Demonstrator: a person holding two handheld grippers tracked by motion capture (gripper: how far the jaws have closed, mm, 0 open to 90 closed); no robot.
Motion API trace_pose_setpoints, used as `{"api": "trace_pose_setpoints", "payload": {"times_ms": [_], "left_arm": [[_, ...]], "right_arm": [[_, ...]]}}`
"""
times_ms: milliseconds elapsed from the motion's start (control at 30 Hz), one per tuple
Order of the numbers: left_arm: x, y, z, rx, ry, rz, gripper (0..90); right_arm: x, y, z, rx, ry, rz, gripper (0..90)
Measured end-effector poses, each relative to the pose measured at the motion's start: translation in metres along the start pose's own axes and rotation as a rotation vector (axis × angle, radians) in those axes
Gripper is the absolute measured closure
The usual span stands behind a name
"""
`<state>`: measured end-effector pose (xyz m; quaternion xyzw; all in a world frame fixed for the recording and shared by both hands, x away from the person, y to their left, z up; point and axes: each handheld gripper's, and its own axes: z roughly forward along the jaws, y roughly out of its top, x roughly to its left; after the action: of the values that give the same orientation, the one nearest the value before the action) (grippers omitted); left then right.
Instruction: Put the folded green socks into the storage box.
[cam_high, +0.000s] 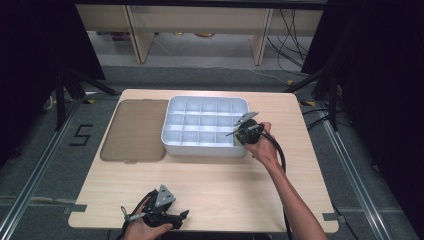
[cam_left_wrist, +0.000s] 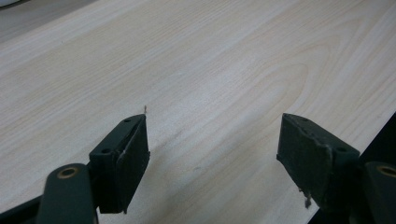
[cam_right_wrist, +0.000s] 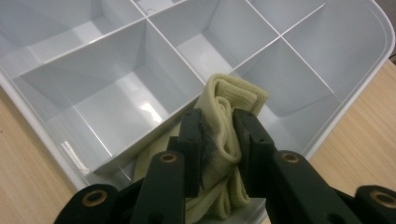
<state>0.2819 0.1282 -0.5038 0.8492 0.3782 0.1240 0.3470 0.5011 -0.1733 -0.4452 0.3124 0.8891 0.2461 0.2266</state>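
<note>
A white divided organiser tray (cam_high: 204, 125) stands at the table's far middle. My right gripper (cam_right_wrist: 219, 126) is shut on a folded pale yellow cloth (cam_right_wrist: 231, 100), which hangs into the tray's (cam_right_wrist: 327, 135) near right corner compartment. In the high view the right gripper (cam_high: 239, 134) sits over that same corner. My left gripper (cam_left_wrist: 212, 135) is open above bare wood with nothing between its fingers; in the high view the left gripper (cam_high: 182, 215) lies low at the table's near edge.
A flat brown lid (cam_high: 134, 130) lies just left of the tray. The pale wooden table (cam_high: 210, 185) has free room across its near half. Dark curtains, tripod legs and floor cables surround the table.
</note>
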Motion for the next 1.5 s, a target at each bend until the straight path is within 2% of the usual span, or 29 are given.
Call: {"api": "trace_pose_setpoints", "payload": {"times_ms": [100,133,167,300,433,467,633,667,700,733,800,833,867,900,1000,1033,1133,1200,1233,1267,1300,1367,1400,1433,1500], "left_arm": [[0.000,0.000,0.000,-0.004,0.001,-0.004,24.0],[0.000,0.000,0.000,0.002,0.001,0.005,24.1],[0.000,0.000,0.000,0.002,0.001,0.005,24.1],[0.000,0.000,0.000,0.010,0.004,0.032,24.1],[0.000,0.000,-0.001,0.008,0.002,0.030,24.1],[0.001,0.000,-0.001,0.009,0.003,0.029,24.1],[0.001,0.001,-0.001,0.008,0.003,0.031,24.1],[0.001,0.001,-0.001,0.008,0.002,0.031,24.1],[0.001,0.001,-0.001,0.014,0.000,0.031,24.1],[0.001,0.000,-0.001,0.007,0.002,0.028,24.1],[0.001,0.000,-0.001,0.006,0.007,0.022,24.1],[0.000,0.000,0.000,-0.001,-0.001,-0.001,24.1],[0.000,0.000,0.000,0.000,-0.001,0.000,24.1],[0.000,0.000,0.000,-0.001,0.000,-0.001,24.1],[0.000,0.000,0.000,-0.001,0.002,0.001,24.1],[-0.001,0.000,0.000,0.000,0.001,0.003,24.1],[-0.001,0.000,0.000,0.012,0.002,0.013,24.1],[0.000,0.000,0.000,0.012,0.001,0.015,24.1],[-0.001,0.000,0.000,0.008,-0.002,0.009,24.1],[-0.001,0.000,0.000,0.000,0.001,0.003,24.1],[0.000,0.000,0.000,0.001,0.001,0.004,24.1],[0.000,0.000,-0.001,0.002,0.001,0.005,24.1],[0.000,0.000,-0.001,0.002,0.001,0.005,24.1],[0.000,0.001,-0.002,0.010,0.005,0.035,24.1],[-0.001,0.000,-0.001,0.007,0.003,0.019,24.1]], "right_arm": [[-0.001,-0.001,0.000,0.005,0.002,0.002,73.7],[-0.002,-0.001,0.001,0.005,0.009,-0.003,73.5],[0.000,-0.002,0.001,0.010,0.008,0.018,73.4],[0.000,-0.003,0.003,0.013,0.011,0.018,73.4],[-0.002,-0.005,0.003,0.018,0.019,0.009,73.3],[-0.001,-0.005,0.003,0.024,0.016,0.033,73.3],[-0.003,-0.005,0.005,0.029,0.021,0.030,72.8],[-0.003,-0.004,0.004,0.031,0.027,0.042,71.3],[-0.002,-0.003,0.001,0.028,0.038,0.094,66.8],[-0.002,-0.003,0.001,0.028,0.038,0.094,66.8],[-0.005,-0.002,-0.002,0.011,0.046,0.109,65.9],[-0.006,-0.002,-0.005,-0.010,0.048,0.122,65.9],[-0.008,-0.001,-0.007,-0.039,0.055,0.146,66.6],[-0.010,0.000,-0.012,-0.040,0.073,0.151,67.9],[-0.012,0.002,-0.018,-0.067,0.065,0.152,72.7],[-0.014,0.003,-0.019,-0.057,0.071,0.137,74.5],[-0.013,0.003,-0.016,-0.049,0.057,0.146,79.8],[-0.014,0.003,-0.014,-0.037,0.056,0.134,80.3],[-0.012,0.003,-0.010,-0.044,0.050,0.152,80.8],[-0.012,0.004,-0.009,-0.017,0.059,0.136,81.2],[-0.011,0.003,-0.005,-0.020,0.044,0.128,81.3],[-0.010,0.005,-0.001,0.029,0.031,0.107,82.0],[-0.010,0.005,-0.001,0.029,0.031,0.107,82.0],[-0.009,0.006,0.001,0.046,0.034,0.109,82.4],[-0.008,0.006,0.002,0.065,0.040,0.104,82.8]]}}
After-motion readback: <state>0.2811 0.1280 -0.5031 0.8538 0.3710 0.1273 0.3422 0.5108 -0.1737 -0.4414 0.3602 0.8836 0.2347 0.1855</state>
